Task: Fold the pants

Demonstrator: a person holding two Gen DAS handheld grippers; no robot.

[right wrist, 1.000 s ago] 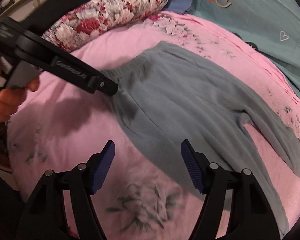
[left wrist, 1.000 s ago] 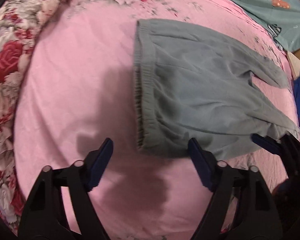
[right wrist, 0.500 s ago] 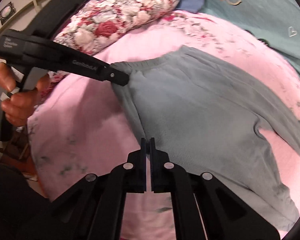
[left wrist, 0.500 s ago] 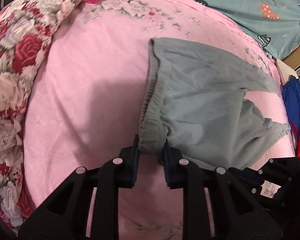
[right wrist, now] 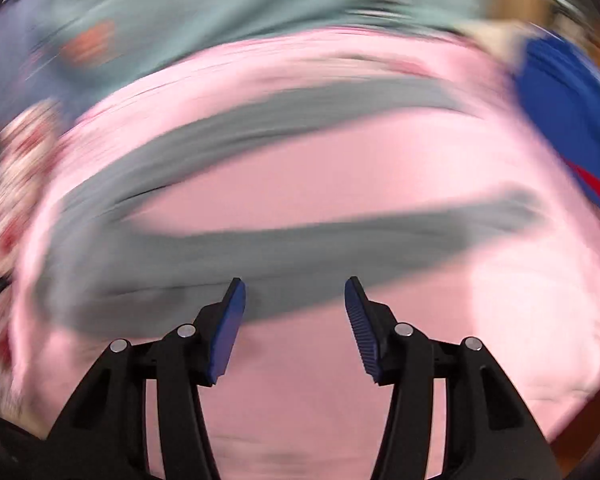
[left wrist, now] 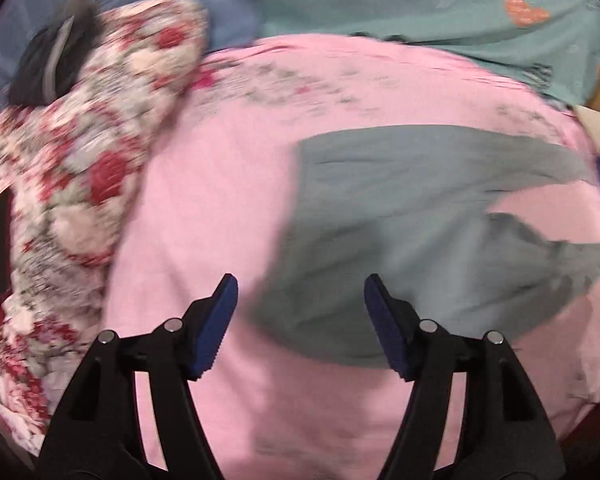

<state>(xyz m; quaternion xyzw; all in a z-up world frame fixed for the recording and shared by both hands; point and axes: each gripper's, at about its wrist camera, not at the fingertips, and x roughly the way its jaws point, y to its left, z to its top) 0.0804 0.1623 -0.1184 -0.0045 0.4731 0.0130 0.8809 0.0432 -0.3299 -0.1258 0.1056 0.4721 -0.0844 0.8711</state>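
Note:
Grey pants (left wrist: 400, 232) lie spread on the pink bed sheet (left wrist: 220, 200), waistband to the left, both legs running to the right. My left gripper (left wrist: 300, 320) is open and empty, its blue pads just in front of the near waistband corner. In the right wrist view, heavily blurred, the pants (right wrist: 228, 256) show as two grey legs with pink sheet (right wrist: 300, 176) between them. My right gripper (right wrist: 296, 320) is open and empty, just short of the near leg's edge.
A floral red and white pillow (left wrist: 72, 184) lies at the left. A teal blanket (left wrist: 420, 12) with heart prints covers the far side. A blue and red garment (right wrist: 572, 112) sits at the right edge of the bed.
Both grippers were shut on the near edge of the pants half a second ago; both have opened and let go. The right view has swung right towards the legs, blurring it.

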